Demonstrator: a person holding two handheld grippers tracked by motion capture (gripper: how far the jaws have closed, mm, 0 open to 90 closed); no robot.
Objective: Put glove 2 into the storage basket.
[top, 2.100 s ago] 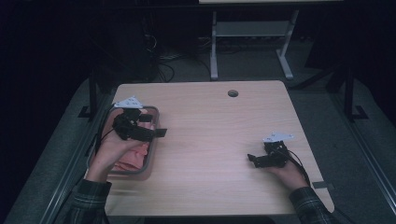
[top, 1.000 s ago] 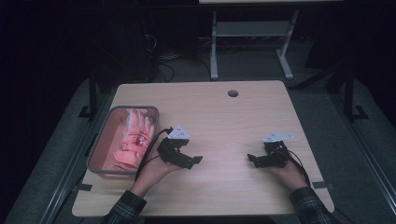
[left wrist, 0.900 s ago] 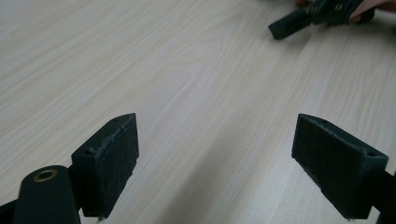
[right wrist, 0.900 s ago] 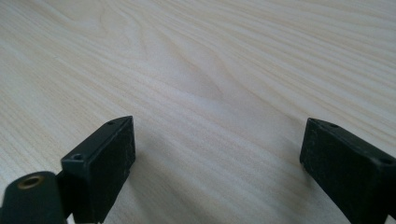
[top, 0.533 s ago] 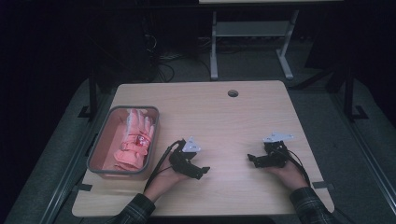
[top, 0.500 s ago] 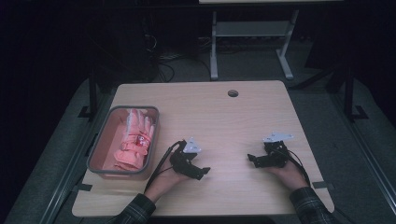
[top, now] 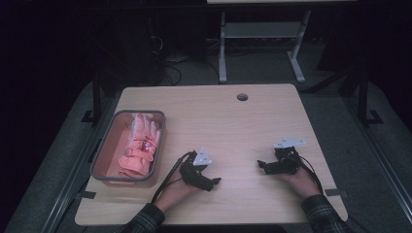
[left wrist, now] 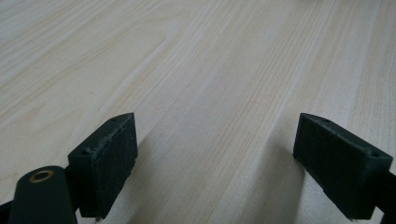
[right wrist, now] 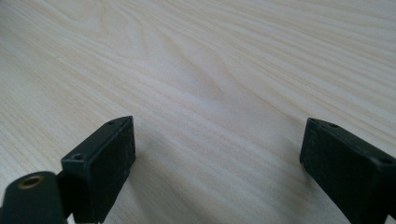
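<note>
Resting low on the surface [top: 243,121], the left tool [top: 213,182] now sits near the person's edge, well apart from the grey bin [top: 99,160] where it was working about two seconds ago. In that earlier high view the left hand hung over the bin with something dark in its grasp; one second ago it was already out and beside the bin, and since then it has come further toward the middle and down. Its jaws now stand wide apart with nothing between them; the left gripper view has just bare pale wood between the two black pads [left wrist: 109,161].

The pink gloves [top: 141,148] lie inside the bin, at the left side of the surface, touching its walls as far as I can tell (a small red mark sits on the upper one). No tool touches them.

The right tool [top: 263,166] is at the right side of the surface, in the same place as in all earlier pictures. Its jaws are also spread wide and hold nothing, and the right gripper view gives plain wood grain between its pads [right wrist: 105,168].

My judgement is that the putting of the gloves into the bin is finished, and both hands are in a resting pose. Nothing else lies loose on the surface, so I expect no further grasp is needed here.
</note>
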